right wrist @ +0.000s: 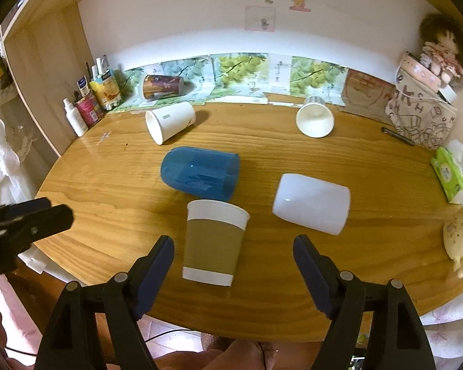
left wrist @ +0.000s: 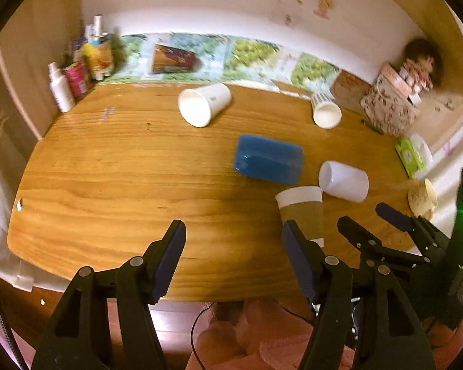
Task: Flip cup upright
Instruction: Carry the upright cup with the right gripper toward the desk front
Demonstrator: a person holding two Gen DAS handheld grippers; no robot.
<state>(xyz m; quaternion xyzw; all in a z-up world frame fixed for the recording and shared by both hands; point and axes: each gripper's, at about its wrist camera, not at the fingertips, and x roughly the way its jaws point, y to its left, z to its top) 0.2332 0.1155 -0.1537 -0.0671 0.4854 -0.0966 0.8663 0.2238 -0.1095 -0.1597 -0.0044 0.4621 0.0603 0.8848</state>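
A paper cup with a brown sleeve (right wrist: 213,242) stands upright near the table's front edge; it also shows in the left wrist view (left wrist: 302,212). My right gripper (right wrist: 233,246) is open, its jaws on either side of this cup without touching it. My left gripper (left wrist: 233,231) is open and empty over the front edge, left of the cup. A blue plastic cup (right wrist: 200,176), a white plastic cup (right wrist: 311,203), a white paper cup (right wrist: 169,121) and a striped paper cup (right wrist: 314,118) lie on their sides.
A printed cup (right wrist: 162,86) lies on the mats at the back. Bottles and cans (right wrist: 89,104) crowd the back left corner. A patterned bag (right wrist: 423,117), a green tissue pack (right wrist: 452,174), a pen (right wrist: 398,135) and a cream figure mug (right wrist: 461,234) sit at the right.
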